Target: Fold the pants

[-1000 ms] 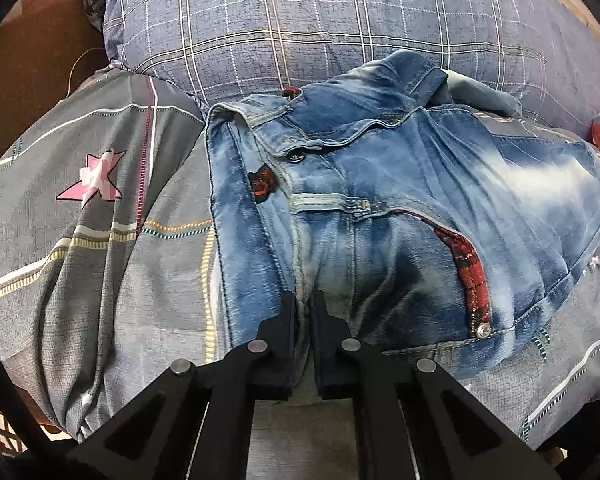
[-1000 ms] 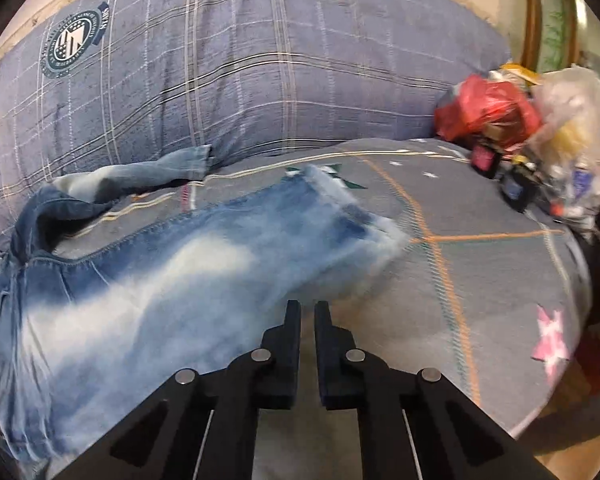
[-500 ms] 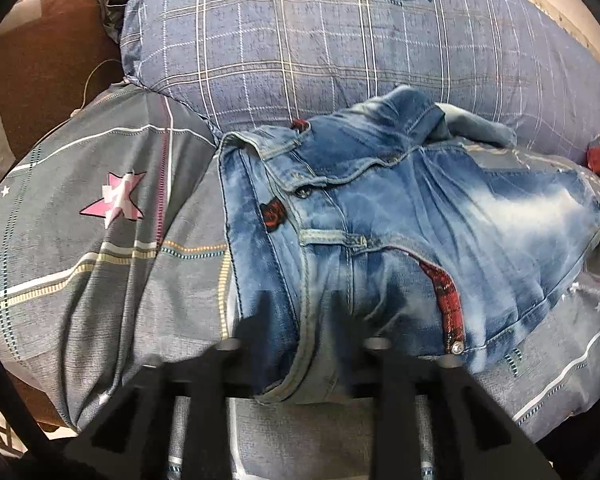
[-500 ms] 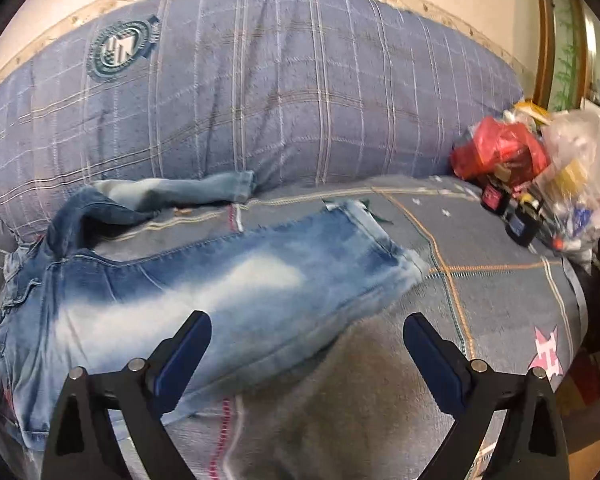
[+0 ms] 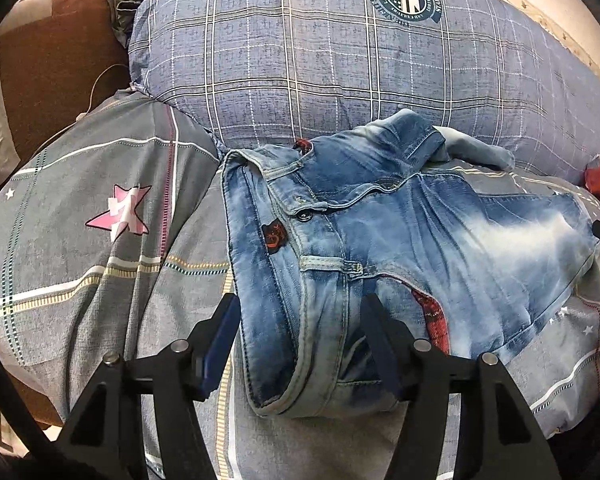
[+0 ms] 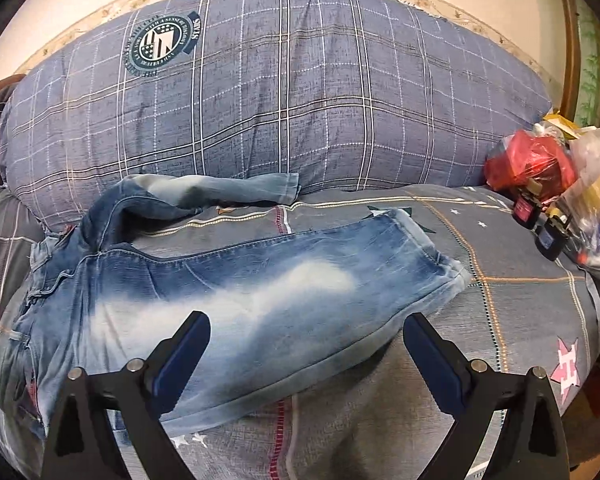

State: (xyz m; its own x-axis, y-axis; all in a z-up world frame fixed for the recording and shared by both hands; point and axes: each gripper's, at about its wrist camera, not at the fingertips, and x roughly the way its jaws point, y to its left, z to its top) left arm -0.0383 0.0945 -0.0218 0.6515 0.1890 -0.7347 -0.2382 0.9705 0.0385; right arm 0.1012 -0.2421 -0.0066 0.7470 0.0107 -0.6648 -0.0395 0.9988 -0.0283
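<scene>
1. The jeans (image 5: 400, 248) lay spread on a grey bedspread (image 5: 100, 280), waistband toward the left tongs and legs stretching away to the right.
2. The left tongs (image 5: 300, 340) stood wide apart, one finger on each side of the waistband's near corner, with the cloth between them but not pinched.
3. A dark button (image 5: 304, 216) and a small red patch (image 5: 274, 236) showed on the waistband, ahead of the left tongs.
4. The right tongs (image 6: 306, 354) were also spread wide, holding nothing, just above the near edge of the front leg (image 6: 260, 300).
5. That leg's hem (image 6: 432, 248) lay ahead and to the right of the right tongs.
6. The other leg (image 6: 220, 190) lay crumpled farther off, against a big blue checked pillow (image 6: 280, 100).
7. A red bag (image 6: 528, 164) and a clear plastic bag (image 6: 596, 184) sat well apart from the jeans, far to the right of the right tongs.
</scene>
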